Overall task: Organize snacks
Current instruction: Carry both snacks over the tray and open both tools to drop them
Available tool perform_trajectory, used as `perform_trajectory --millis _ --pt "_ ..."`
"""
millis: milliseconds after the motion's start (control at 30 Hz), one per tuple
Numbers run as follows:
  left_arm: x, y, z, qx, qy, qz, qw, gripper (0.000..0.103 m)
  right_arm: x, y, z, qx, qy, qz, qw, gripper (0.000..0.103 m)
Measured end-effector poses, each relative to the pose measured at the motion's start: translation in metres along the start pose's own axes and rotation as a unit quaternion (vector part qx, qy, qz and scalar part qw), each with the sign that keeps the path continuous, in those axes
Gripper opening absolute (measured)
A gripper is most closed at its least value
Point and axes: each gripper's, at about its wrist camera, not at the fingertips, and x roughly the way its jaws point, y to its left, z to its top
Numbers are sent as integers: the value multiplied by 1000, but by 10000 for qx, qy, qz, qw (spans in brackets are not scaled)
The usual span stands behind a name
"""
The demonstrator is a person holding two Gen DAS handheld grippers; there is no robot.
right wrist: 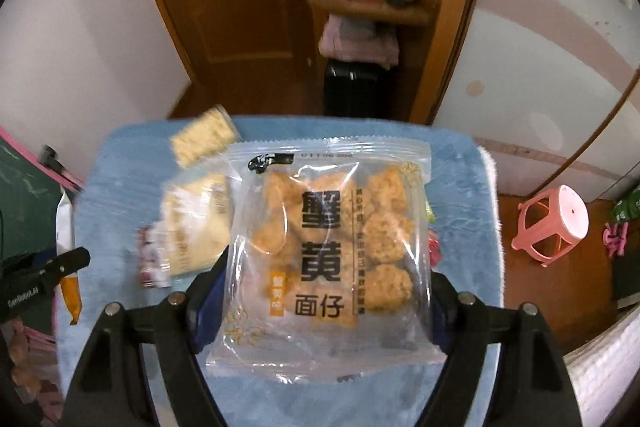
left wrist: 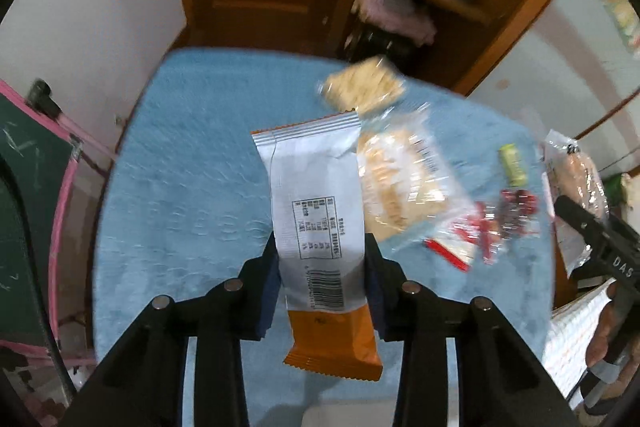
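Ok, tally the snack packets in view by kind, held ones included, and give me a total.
White-and-orange bar wrapper, in the left hand-held gripper: 1
Clear bags of golden snacks, one in the right hand-held gripper, one on the blue mat: 2
Pale cracker packet: 1
Red-printed wrappers: 2
Small green packet: 1
Total: 7

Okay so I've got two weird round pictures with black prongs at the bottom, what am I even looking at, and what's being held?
There is no robot here: a person carries a two-finger tool in each hand, each with a fisheye camera looking along its fingers. One picture is from the left tool, gripping a white and orange snack packet. The other is from the right tool, gripping a clear bag of golden crunchy pieces. Below is a blue fuzzy cloth with more snacks: a bread bag, a cracker pack and red-wrapped sweets.
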Motion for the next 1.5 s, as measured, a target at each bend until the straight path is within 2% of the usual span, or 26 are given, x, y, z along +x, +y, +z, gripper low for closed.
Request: perform_trajectory --millis 167,267,500,700,833,967,1100,1267,1300,1333,1367,1433,1500 --pt "-93 0 -29 398 -552 -336 9971 36 -70 6 -23 69 -454 179 9988 80" --pt "-138 -7 -56 680 -846 -549 9926 37 -120 16 -49 71 -739 202 9970 80" --pt "-201 -30 -131 1269 -1358 -934 9781 37 -201 46 -121 -72 -1353 357 9901 81" --pt "-206 -45 -195 1546 -1450 -1136 9707 38 -229 57 -191 225 -1726 627 9827 81" --pt "-194 -48 -234 1586 -1355 -1104 9718 38 -222 57 -231 440 -1705 452 9833 81" --pt "-175 -53 -262 1650 -1472 -579 9735 38 -205 56 -261 480 -1475 177 9877 82" --pt "-155 -56 -275 1621 -1337 -399 9769 38 -182 56 -281 350 -1168 -90 9925 82" --pt "-139 -62 -288 1744 -1251 -49 9767 40 -167 51 -296 434 -931 -97 9947 84" --pt "-137 -63 -291 1764 -1252 16 9763 41 -163 48 -295 497 -856 -56 9951 84" --pt "-135 -66 -293 1775 -1258 58 9760 48 -161 46 -297 546 -813 -5 9952 84" --pt "-134 -68 -293 1777 -1258 96 9760 69 -158 43 -298 611 -775 60 9951 84" --pt "-135 -68 -294 1733 -1348 128 9755 89 -155 39 -301 736 -707 174 9946 84" --pt "-140 -67 -295 1721 -1545 188 9727 89 -154 37 -305 859 -679 293 9935 84"
